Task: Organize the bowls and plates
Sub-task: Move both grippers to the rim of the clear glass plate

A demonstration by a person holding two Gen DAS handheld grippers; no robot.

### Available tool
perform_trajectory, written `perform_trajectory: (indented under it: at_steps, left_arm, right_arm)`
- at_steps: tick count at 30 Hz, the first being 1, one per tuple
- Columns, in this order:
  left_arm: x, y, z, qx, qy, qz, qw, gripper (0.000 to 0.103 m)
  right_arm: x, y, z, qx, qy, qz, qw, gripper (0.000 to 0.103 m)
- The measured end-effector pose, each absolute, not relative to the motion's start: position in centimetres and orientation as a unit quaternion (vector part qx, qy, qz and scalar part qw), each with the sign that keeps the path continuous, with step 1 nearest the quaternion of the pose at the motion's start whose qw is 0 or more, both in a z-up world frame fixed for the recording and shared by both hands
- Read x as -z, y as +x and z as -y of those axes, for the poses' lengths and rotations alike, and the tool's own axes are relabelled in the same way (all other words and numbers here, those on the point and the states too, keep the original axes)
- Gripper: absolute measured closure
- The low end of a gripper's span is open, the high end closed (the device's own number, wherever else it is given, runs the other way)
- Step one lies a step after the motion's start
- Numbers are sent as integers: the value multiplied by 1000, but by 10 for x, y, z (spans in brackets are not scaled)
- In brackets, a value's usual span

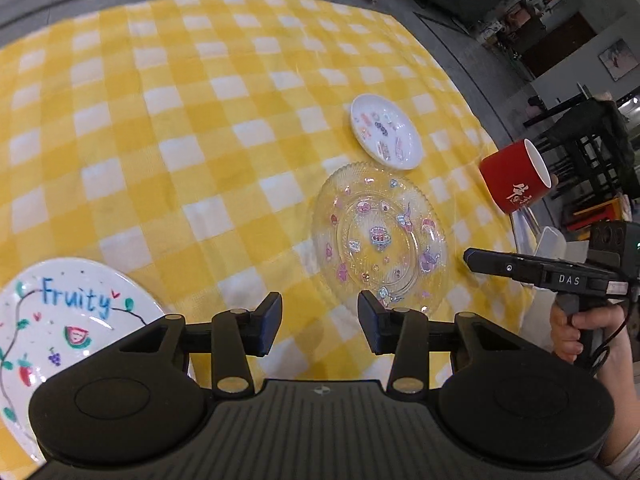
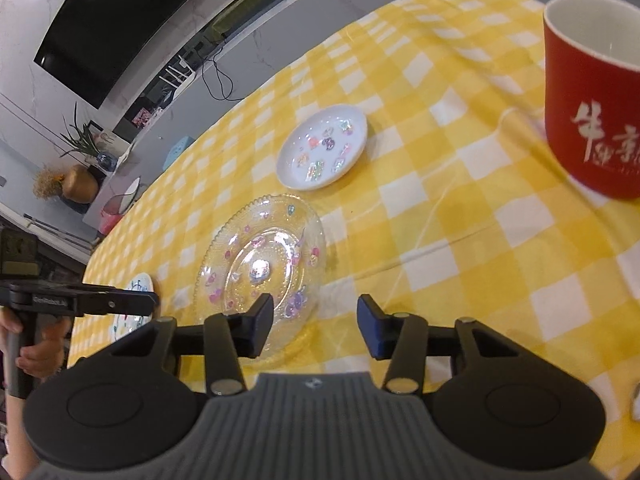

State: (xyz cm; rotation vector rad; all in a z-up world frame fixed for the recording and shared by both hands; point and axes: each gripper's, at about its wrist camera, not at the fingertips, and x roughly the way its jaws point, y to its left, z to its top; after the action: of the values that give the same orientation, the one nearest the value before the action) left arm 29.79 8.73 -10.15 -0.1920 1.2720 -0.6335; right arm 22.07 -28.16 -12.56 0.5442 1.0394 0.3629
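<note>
glass plate [image 2: 260,256] nears both spread, empty tools; "fruity" plate [image 1: 60,320] reads only from the left.

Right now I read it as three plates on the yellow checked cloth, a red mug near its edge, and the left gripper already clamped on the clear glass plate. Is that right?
Not quite. The left gripper holds nothing: in the left wrist view its jaws stand apart over bare cloth, beside the clear glass plate. The rest stands.
</note>
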Motion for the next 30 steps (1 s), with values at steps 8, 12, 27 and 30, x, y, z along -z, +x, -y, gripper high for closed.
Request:
perform_trajectory:
  at_steps: [8, 12, 27, 30]
  left_arm:
    - [118, 314, -74, 295, -74, -623, 720, 53]
    - [128, 317, -74, 299, -86, -624, 717, 53]
    - [129, 327, -54, 252, -109, -651, 708, 57]
    - [128, 324, -46, 245, -103, -648, 714, 58]
  right_arm:
    - [140, 223, 280, -178, 276, -493, 805, 57]
    - [144, 224, 284, -181, 302, -486, 800, 57]
    - [150, 221, 285, -181, 346, -458, 799, 57]
    - [150, 220, 284, -177, 349, -457, 799, 58]
